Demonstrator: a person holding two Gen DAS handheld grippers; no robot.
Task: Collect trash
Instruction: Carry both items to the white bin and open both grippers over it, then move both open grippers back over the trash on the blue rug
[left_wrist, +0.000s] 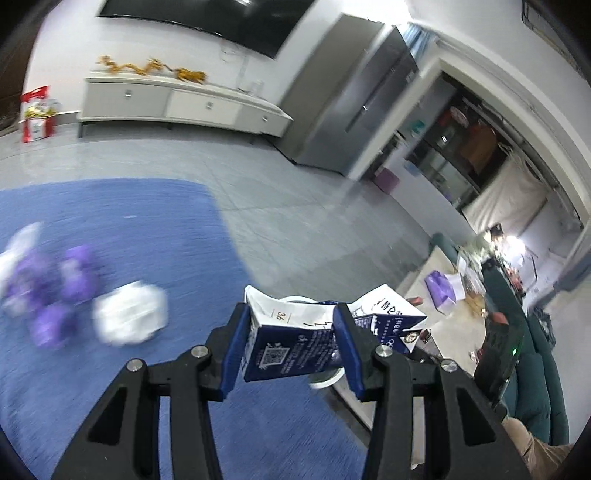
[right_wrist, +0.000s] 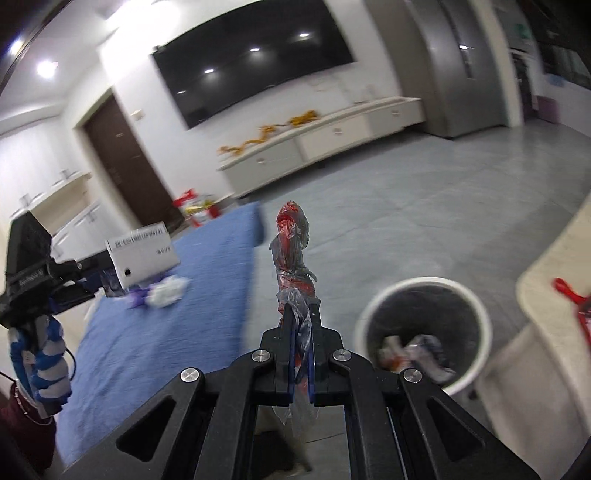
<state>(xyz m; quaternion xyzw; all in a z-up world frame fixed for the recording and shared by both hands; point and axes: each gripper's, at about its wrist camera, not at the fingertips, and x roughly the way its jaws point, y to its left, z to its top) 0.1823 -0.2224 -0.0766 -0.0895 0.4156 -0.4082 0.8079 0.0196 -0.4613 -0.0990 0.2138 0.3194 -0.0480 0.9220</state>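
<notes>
Left claw clamped on a crushed blue-and-white cardboard milk carton, held above the blue woven rug. Right claw pinched shut on a twisted clear plastic wrapper with red print, upright, left of the round white waste bin with dark liner containing crumpled trash. Blurred white crumpled paper and purple wrappers lying on the rug, far left.

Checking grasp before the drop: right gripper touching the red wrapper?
Touching. Right wrist view: right gripper has its jaws closed on the red wrapper.
</notes>
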